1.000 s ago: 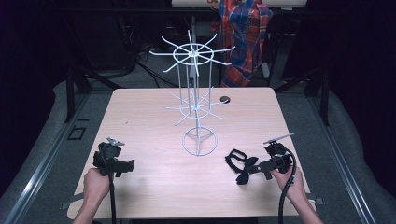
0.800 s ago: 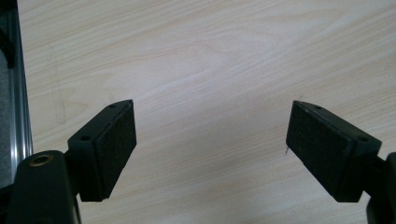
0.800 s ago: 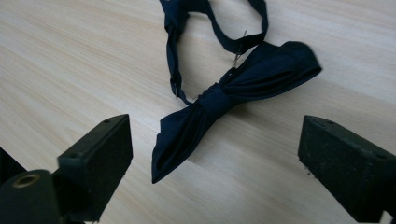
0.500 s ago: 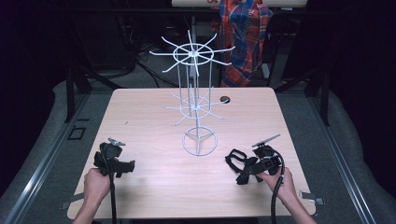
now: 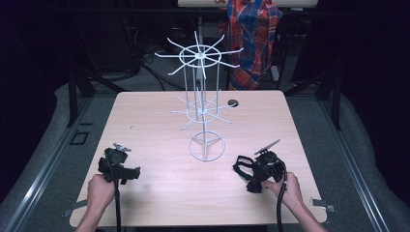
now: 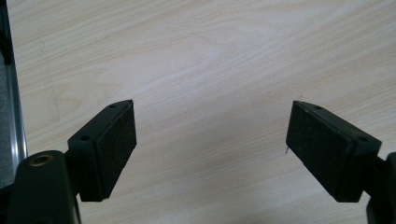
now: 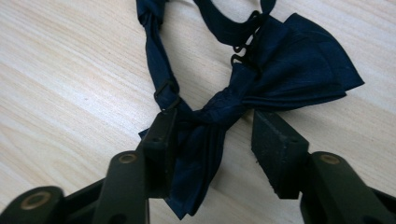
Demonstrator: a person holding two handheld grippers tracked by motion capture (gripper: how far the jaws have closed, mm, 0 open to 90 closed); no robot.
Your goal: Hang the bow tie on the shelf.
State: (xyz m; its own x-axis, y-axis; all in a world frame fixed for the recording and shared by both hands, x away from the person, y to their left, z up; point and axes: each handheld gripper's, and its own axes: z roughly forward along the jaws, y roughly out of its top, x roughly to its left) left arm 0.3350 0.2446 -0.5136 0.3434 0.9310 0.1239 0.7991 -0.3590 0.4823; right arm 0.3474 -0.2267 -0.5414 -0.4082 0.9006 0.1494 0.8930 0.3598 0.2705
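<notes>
While the right gripper (image 7: 212,135) has just been closing its jaws, a dark navy bow tie (image 7: 280,74) lies between them on the counter (image 7: 70,70): the left pad sits against the lower wing of the tie near its knot, but the right pad still stands clear of the cloth with bare wood showing in the gap, so the jaws are narrowed around the tie without clamping it yet. Just beyond the pads the pinched knot crosses the gap at a slant, one wing fans out toward the upper right of the right gripper view, the other hangs down between the jaws, and the neck strap with its small metal slider and hook loops away toward the top edge. Seen from the high view, that gripper (image 5: 251,175) lies low over the near right part of the counter with the tie (image 5: 243,166) flat on the wood at its tip (a cable trails back along the person's right hand (image 5: 290,188)). Well apart, at the near left, the left gripper (image 6: 210,140) hangs over bare wood with its jaws spread wide and nothing between them, held in the left hand (image 5: 100,191). Between the two, farther back, a white wire rack (image 5: 203,104) with spoked hooks stands upright on its ring base.
</notes>
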